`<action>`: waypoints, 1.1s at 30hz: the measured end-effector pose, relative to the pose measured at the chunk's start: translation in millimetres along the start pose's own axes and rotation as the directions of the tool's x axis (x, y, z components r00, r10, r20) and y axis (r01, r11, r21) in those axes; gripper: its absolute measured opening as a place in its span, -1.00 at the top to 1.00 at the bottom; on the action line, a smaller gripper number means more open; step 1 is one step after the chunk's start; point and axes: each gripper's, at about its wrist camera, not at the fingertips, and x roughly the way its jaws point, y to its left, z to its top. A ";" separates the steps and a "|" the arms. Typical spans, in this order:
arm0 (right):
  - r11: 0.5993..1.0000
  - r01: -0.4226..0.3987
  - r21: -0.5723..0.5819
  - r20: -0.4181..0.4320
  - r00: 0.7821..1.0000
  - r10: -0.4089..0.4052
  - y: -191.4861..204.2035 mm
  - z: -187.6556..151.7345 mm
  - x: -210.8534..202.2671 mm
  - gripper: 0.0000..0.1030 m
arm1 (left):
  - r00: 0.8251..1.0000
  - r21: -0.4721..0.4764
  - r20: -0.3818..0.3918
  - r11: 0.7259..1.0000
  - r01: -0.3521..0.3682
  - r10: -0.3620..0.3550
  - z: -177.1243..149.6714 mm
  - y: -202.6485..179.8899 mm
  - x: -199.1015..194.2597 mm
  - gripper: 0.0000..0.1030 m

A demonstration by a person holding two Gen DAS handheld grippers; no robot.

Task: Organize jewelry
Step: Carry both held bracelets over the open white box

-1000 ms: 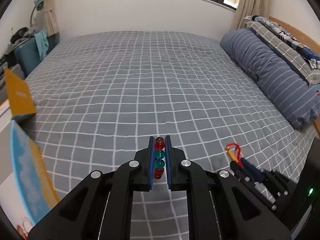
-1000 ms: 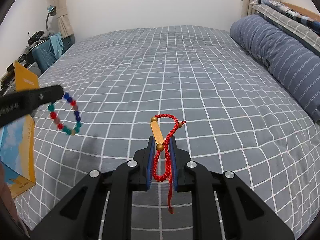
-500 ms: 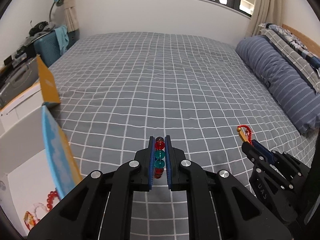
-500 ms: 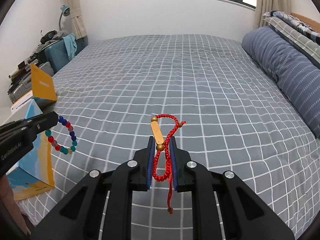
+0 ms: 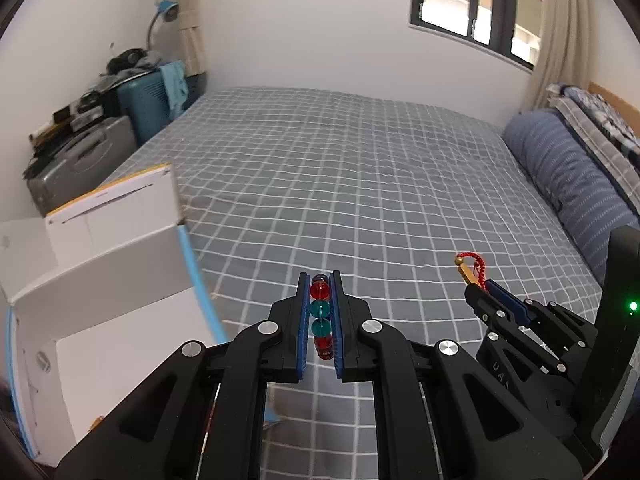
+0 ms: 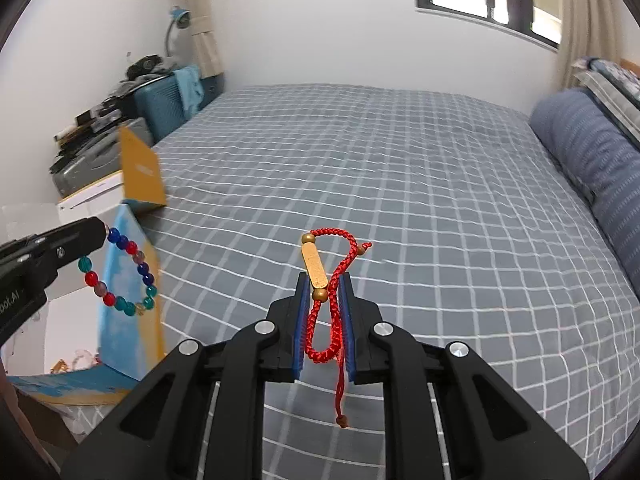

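My left gripper [image 5: 320, 280] is shut on a bracelet of red, teal and blue beads [image 5: 320, 307]; from the right wrist view the bracelet [image 6: 120, 276] hangs as a loop from the left gripper [image 6: 105, 231], in front of the open box. My right gripper [image 6: 323, 278] is shut on a red braided cord bracelet with a gold bar [image 6: 316, 266], held above the bed; it also shows in the left wrist view [image 5: 472, 268]. An open white box with blue and orange flaps [image 5: 104, 264] stands at the bed's left edge [image 6: 128, 308]. Some jewelry lies inside it [image 6: 78, 360].
A grey checked bedspread [image 5: 360, 184] fills the middle. A blue striped bolster [image 5: 576, 184] lies along the right. Suitcases and clutter [image 5: 84, 152] stand by the left wall under a blue lamp [image 5: 166, 8].
Both grippers have swung left and tilted up with their bracelets still held. The open box has come into fuller view, closer to the left gripper.
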 end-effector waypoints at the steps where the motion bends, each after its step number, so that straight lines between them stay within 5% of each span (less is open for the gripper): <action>1: 1.000 -0.007 -0.006 0.002 1.000 0.007 5.3 1.2 -1.0 0.73 | 1.000 -0.009 0.003 1.000 -0.011 0.011 0.0 6.9 -3.0 0.83; 16: 0.969 -0.175 -0.174 0.006 0.984 0.178 136.1 10.6 -11.3 0.73 | 0.982 -0.152 0.010 0.971 -0.184 0.188 -19.8 116.0 -48.5 0.83; 33: 0.908 -0.298 -0.293 -0.166 0.952 0.258 258.9 -36.4 24.1 0.73 | 0.923 -0.302 -0.220 0.878 -0.371 0.315 -104.1 241.6 -24.9 0.82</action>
